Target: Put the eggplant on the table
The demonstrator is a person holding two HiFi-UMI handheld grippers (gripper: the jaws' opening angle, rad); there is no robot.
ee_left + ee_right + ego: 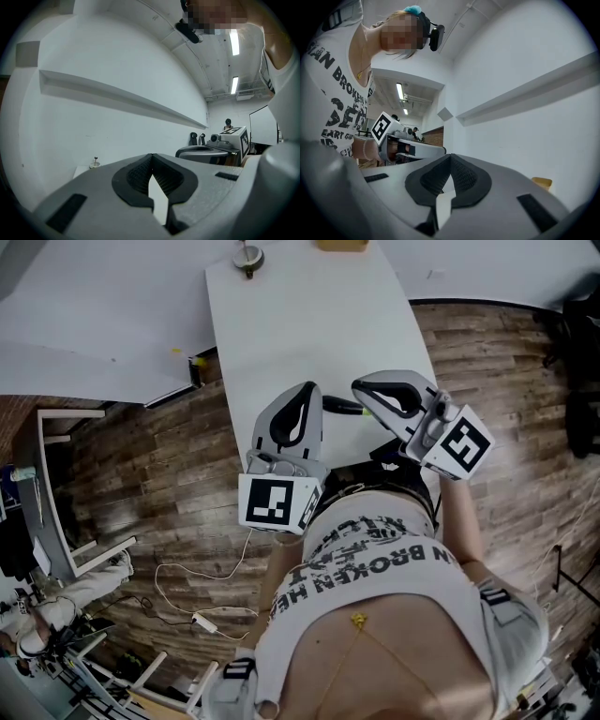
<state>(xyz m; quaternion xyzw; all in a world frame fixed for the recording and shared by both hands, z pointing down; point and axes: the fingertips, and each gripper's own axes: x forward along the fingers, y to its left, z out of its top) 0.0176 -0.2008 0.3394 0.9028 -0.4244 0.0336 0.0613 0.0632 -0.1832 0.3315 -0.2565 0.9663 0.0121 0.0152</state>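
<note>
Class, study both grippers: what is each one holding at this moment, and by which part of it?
Nothing is held. The left gripper and the right gripper each have their jaws closed together with nothing between them.

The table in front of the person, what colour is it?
The table is plain white; the head view shows it best.

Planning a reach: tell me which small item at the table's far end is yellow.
The blocky item cut by the frame's top edge, on the right. The other, a round dish near the far left corner, is grey.
</note>
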